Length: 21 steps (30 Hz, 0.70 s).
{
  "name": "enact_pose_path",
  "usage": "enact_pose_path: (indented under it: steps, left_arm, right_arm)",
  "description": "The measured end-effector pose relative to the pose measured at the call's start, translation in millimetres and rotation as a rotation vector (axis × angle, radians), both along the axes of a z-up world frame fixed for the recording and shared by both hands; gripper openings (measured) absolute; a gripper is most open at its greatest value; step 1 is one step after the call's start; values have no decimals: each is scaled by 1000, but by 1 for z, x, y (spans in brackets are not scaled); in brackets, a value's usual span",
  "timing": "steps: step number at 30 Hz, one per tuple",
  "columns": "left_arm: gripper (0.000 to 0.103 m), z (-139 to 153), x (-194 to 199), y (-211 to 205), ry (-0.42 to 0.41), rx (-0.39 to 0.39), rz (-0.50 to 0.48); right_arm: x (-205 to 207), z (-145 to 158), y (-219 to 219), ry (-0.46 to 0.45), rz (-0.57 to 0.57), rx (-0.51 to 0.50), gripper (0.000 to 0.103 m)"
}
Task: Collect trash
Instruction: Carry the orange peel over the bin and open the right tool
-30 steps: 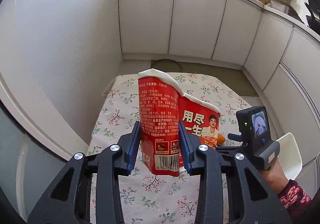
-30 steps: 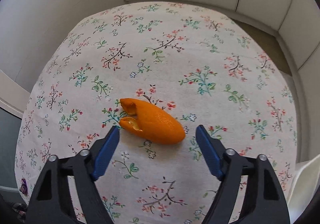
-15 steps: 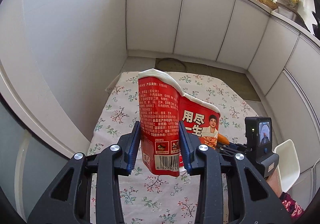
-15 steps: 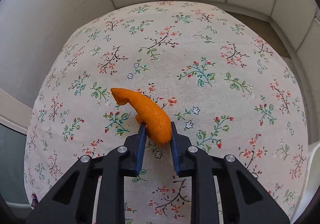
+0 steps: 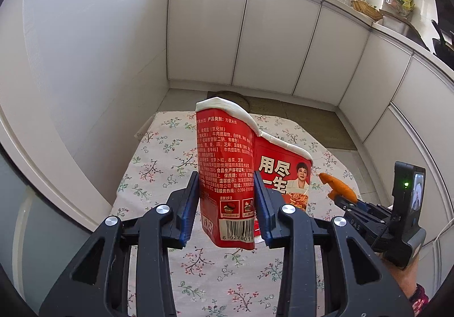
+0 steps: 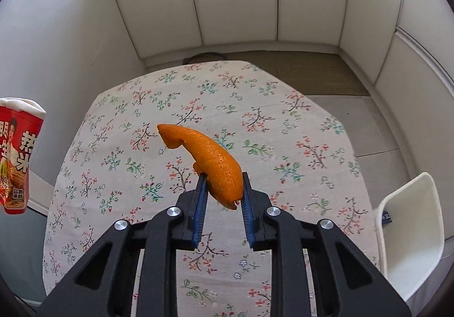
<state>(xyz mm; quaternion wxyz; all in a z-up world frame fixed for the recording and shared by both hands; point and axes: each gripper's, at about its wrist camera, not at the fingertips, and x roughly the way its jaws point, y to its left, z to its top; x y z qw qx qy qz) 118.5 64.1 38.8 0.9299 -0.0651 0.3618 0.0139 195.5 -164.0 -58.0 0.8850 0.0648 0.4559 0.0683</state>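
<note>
Our right gripper [image 6: 222,196] has just closed on the curled orange peel strip [image 6: 210,158] and lifted it off the floral tablecloth [image 6: 283,130]. Our left gripper [image 5: 225,203] clamps the crushed red paper noodle cup [image 5: 227,175]. Both pieces are airborne; the white plastic bin [image 6: 411,234] waits open beside the table's right edge.

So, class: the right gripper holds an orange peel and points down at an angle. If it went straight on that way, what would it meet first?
Most likely the flowered tablecloth. The right gripper, shut on the orange peel, points at bare cloth with nothing between; depth is hard to judge.
</note>
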Motion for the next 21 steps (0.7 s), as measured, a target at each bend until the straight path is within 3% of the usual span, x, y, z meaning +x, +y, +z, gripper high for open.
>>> enact_pose_path:
  steps: [14,21]
  left_arm:
    - [35,8,7,-65,-27,-47,-111]
    - [35,14,8,-116,-46,-72,-183]
  right_arm:
    - [-48,53,-104,-118,-171,-102,23]
    - [-80,64,-168,-129,-271,-133,23]
